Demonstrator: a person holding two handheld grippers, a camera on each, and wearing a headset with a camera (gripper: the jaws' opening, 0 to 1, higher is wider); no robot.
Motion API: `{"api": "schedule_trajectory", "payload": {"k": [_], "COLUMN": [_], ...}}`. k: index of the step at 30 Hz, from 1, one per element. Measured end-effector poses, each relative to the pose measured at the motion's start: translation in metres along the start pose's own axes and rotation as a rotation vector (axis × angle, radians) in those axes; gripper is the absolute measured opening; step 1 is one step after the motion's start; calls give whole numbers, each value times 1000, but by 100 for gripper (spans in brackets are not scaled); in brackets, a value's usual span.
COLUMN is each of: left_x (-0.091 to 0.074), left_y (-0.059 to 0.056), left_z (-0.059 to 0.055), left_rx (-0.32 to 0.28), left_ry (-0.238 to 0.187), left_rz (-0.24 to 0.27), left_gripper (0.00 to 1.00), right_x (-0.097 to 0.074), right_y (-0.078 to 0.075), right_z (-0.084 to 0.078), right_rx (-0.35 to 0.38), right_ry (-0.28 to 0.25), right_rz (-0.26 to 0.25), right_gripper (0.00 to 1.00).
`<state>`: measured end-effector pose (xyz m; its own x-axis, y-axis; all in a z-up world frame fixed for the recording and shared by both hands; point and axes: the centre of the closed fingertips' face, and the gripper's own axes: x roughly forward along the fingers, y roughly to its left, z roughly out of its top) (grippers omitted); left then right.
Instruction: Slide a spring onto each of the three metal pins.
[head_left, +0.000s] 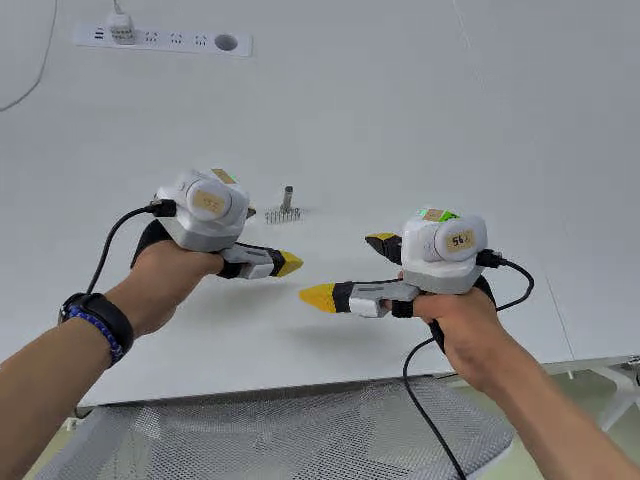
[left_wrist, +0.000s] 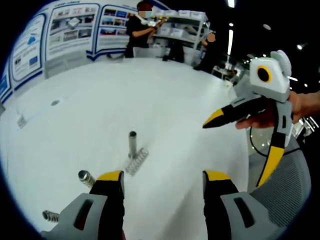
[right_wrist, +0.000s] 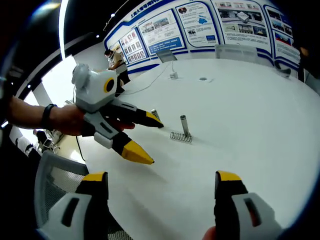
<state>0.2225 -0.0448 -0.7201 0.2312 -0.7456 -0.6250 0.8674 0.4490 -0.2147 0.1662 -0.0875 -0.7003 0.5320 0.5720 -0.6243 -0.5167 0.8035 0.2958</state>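
- Two grippers are hovering over the table (head_left: 420, 120): left gripper (left_wrist: 163, 177) and right gripper (right_wrist: 161, 176), both with jaws spread, gripping nothing.
- One pin (left_wrist: 132, 143) is standing upright, a spring (left_wrist: 137, 161) lying just beside its base.
- Second pin (left_wrist: 86, 178) and third pin (left_wrist: 50, 216) are sitting near the left gripper.

Left claw (left_wrist: 164, 177) and right claw (right_wrist: 161, 176) are yellow-tipped, table (head_left: 400, 120) white, pin (head_left: 287, 197) seemingly silver-grey.

spring (left_wrist: 137, 161) lies beside upright, seemingly bare pin (left_wrist: 132, 144).
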Motion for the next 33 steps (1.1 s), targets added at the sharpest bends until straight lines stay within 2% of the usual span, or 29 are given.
{"api": "schedule_trajectory", "payload": {"k": [6, 11, 18, 22, 26, 28, 29, 30, 33], "left_x": [14, 24, 31, 36, 38, 38, 37, 36, 36], "left_y": [4, 6, 14, 20, 21, 24, 28, 22, 25], "left_z": [1, 2, 5, 1, -4, -10, -6, -10, -9], "left_rx": [6, -21, -12, -2, -32, -6, 36, 15, 18], "left_ry": [15, 16, 29, 57, 66, 91, 72, 95, 84], "left_rz": [7, 19, 35, 46, 38, 53, 78, 56, 72], "left_gripper": [62, 57, 54, 51, 50, 46, 43, 41, 36], "right_x": [1, 0, -6, -8, -9, -8, -8, -8, -7], "right_y": [1, 1, -1, -4, -4, -4, -5, -5, -4], "right_z": [-2, -5, -3, -2, 1, 1, 1, 1, 0], "right_rx": [11, 17, 13, 11, 12, 16, 17, 19, 24], "right_ry": [5, 11, 4, 0, -6, -8, -10, -11, -12], "right_rz": [0, -4, -5, -11, -15, -17, -17, -17, -18], "right_gripper": [89, 89, 90, 90, 90, 90, 90, 90, 90]}}
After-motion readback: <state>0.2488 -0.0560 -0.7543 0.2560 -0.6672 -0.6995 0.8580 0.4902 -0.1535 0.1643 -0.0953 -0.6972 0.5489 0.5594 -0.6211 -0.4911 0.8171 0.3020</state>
